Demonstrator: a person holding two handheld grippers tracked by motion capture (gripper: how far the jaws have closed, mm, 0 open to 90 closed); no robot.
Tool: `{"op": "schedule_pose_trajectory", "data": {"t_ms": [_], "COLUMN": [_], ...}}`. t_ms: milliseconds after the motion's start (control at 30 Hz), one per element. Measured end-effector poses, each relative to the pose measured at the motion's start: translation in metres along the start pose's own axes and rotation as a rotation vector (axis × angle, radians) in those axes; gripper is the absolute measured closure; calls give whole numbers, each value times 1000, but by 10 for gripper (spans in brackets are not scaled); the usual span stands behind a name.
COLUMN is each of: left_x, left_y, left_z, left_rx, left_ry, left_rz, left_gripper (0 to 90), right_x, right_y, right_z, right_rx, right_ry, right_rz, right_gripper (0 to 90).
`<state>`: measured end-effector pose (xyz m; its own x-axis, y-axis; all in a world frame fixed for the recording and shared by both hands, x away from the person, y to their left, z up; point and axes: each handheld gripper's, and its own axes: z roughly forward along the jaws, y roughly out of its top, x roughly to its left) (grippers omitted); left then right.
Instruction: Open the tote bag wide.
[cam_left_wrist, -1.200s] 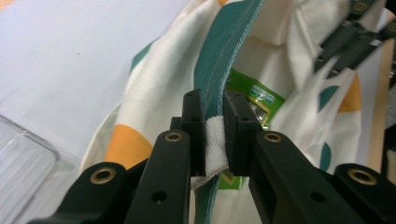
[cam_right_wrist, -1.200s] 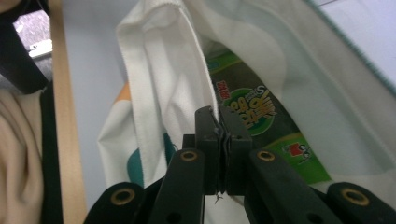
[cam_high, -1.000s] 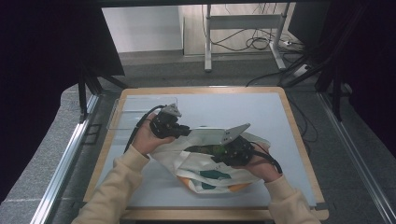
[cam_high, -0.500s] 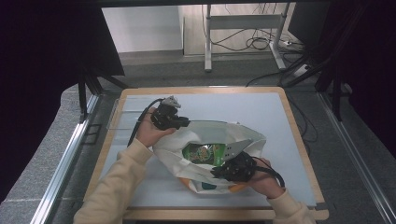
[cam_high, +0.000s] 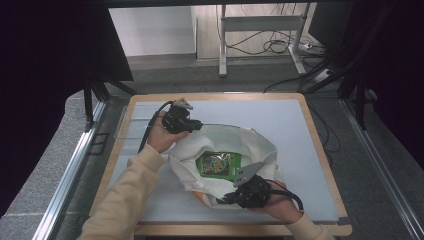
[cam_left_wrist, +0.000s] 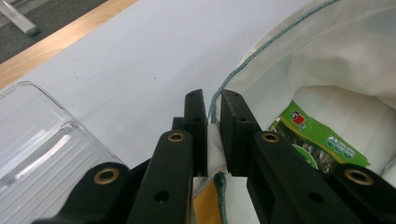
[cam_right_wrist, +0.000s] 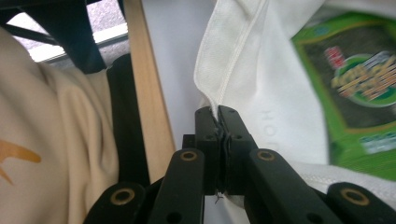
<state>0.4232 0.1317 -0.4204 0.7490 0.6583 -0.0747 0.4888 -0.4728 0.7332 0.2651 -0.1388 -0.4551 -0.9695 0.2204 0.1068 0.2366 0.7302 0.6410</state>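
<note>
Both pairs of my fingers were clamped on cloth: my left gripper (cam_high: 195, 126) pinched the bag (cam_high: 222, 145) at its rim toward ten o'clock on the table (cam_high: 300, 125), and my right gripper (cam_high: 225, 199) pinched the rim at about five o'clock. In the left gripper view my left fingers (cam_left_wrist: 195, 116) stood almost together with a fold of the white bag (cam_left_wrist: 336, 56) and its green cord (cam_left_wrist: 243, 65) caught between them, a patch of yellow showing just below the pinch. In the right gripper view my right fingers (cam_right_wrist: 207, 130) were pressed tight on the bag's stitched hem (cam_right_wrist: 229, 60), which rose straight up from them toward twelve o'clock. Between my two holds the bag lay spread open near the table's middle, its mouth gaping upward. A green packet (cam_high: 218, 164) lay flat inside it, well within the rim and touching neither gripper. It showed at three o'clock of my left fingers, and at one o'clock of my right ones, blurred. A clear tray (cam_left_wrist: 42, 140) sat at nine o'clock of my left gripper, near the table's wooden edge (cam_left_wrist: 56, 46). My cream sleeve (cam_right_wrist: 51, 140) filled the nine o'clock side of the right gripper view.
</note>
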Motion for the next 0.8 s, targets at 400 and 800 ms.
{"op": "schedule_pose_trajectory", "data": {"t_ms": [400, 800], "left_x": [11, 9], "left_y": [-1, -4], "left_z": [4, 4], "left_rx": [-12, -13], "left_ry": [2, -16], "left_rz": [-48, -49], "left_gripper": [824, 819], "right_x": [1, -1], "right_y": [-14, -17], "right_z": [21, 25], "right_rx": [67, 79], "right_ry": [30, 44], "right_rz": [20, 30], "right_gripper": [865, 852]}}
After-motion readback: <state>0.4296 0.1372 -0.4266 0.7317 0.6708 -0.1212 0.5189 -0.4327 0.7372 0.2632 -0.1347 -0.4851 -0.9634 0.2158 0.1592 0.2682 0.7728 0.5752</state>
